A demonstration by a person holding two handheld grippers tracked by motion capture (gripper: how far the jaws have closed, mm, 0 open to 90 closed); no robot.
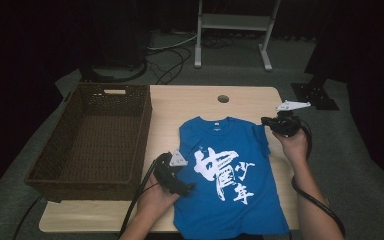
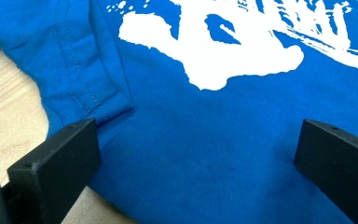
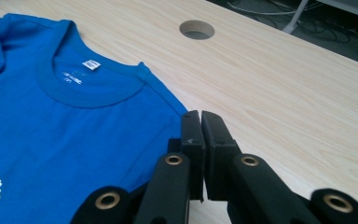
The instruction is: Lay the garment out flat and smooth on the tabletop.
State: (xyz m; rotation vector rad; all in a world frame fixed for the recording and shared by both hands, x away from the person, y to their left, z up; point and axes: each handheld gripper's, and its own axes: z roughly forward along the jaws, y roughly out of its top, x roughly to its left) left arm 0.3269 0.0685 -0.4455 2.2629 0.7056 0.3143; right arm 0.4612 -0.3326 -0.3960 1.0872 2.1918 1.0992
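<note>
High view puts a blue shirt flat at centre and lower right of the frame, on the table, collar toward the top, hem hanging just past the bottom edge. It should handle as soft, light cloth that sags and creases, so a pinch at a sleeve seam or the hem looks best. At lower centre the left gripper hovers with jaws wide open over the shirt's left side, gripping nothing. At centre right the right gripper is closed at the shirt's right sleeve; whether cloth is pinched cannot be told. A basket fills the left side of the frame; bare wood lies above the collar.
</note>
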